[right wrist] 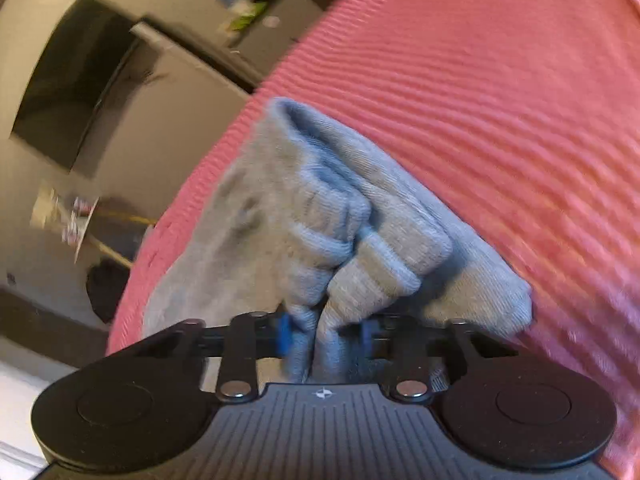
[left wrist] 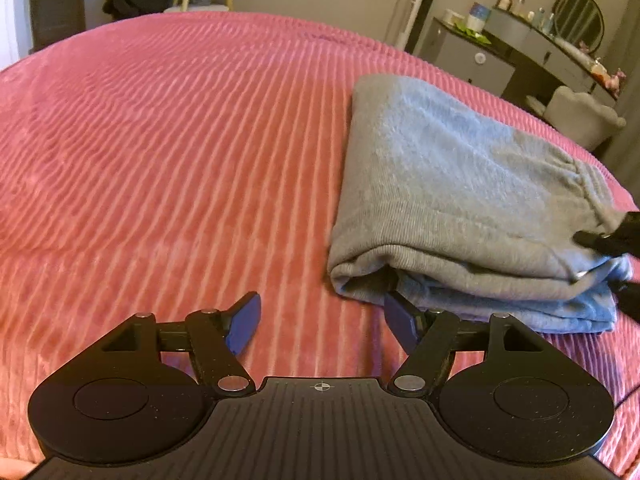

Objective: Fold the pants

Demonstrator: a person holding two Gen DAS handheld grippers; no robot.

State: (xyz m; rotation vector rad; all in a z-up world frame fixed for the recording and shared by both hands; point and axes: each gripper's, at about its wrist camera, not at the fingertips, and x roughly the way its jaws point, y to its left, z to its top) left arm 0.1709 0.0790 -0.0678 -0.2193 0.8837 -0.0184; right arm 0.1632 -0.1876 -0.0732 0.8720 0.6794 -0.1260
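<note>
A pink ribbed blanket (left wrist: 180,160) covers the bed and fills most of both views. On it, near its right-hand edge in the left wrist view, lie the grey pants (left wrist: 460,184), already folded into a thick, roughly rectangular bundle whose long axis runs away from the camera toward a dresser (left wrist: 500,52) against the far wall.

The left gripper (left wrist: 322,324) hovers low over the blanket with its fingers spread and nothing between them; the bundle's near corner sits just ahead and to the right, touching or almost touching the right blue pad (left wrist: 400,320). The right gripper (right wrist: 325,334) is the closer one: its fingers pinch a bunched ribbed band of the pants (right wrist: 340,240), probably waistband or cuffs, at the bundle's opposite side.

Any next fold probably turns on the left fingers shifting right onto that near corner.

The right wrist view is blurred, so which layers are caught is unclear. In the left view, the right gripper is only a dark shape cut off by the frame edge.
</note>
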